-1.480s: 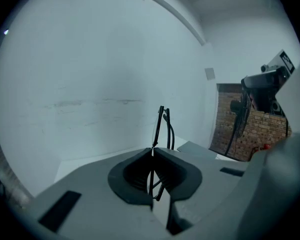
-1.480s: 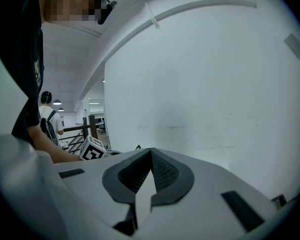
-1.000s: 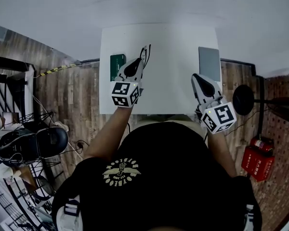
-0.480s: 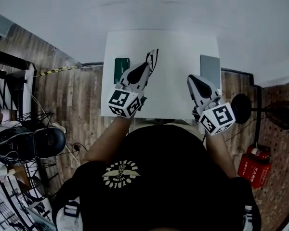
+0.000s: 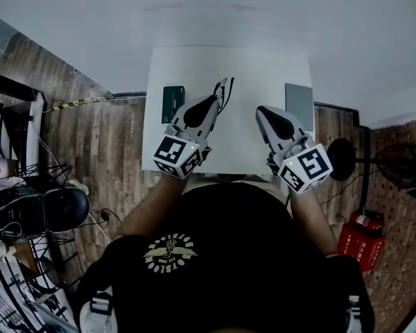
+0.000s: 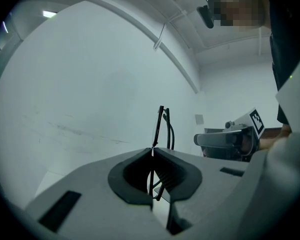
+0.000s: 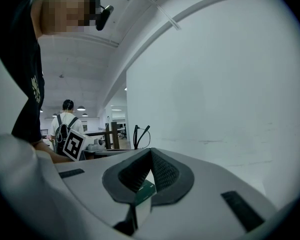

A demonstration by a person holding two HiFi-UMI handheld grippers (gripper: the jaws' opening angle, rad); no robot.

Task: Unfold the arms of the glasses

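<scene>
The glasses (image 5: pixel 224 89) were a thin, dark, wiry frame. In the left gripper view they (image 6: pixel 162 126) stood edge-on as two slim bars close side by side, one straight, one curving at its top. From that angle I could not make out the lenses or how far the arms were swung. They were held up over the middle of the white table (image 5: pixel 256 68), clear of its surface.

The left gripper (image 5: pixel 215 97) had its grey jaws clamped on the lower part of the frame, ribbed black pads pressed against it (image 6: pixel 152 150), with the rest sticking out past the tips. The right gripper (image 5: pixel 259 109) was just to the right of the glasses and not touching them. Its jaws were closed together on nothing (image 7: pixel 150 150). From its own view the glasses (image 7: pixel 139 134) showed off to the left.

Against a second before, both grippers had drawn in toward the table's middle and the gap between them had narrowed. The glasses were already in the left jaws then, and the right jaws were already together.

A flat green box (image 5: pixel 173 104) lay at the table's left edge. A smooth grey panel (image 5: pixel 299 105) with rounded corners lay at the right edge.
</scene>
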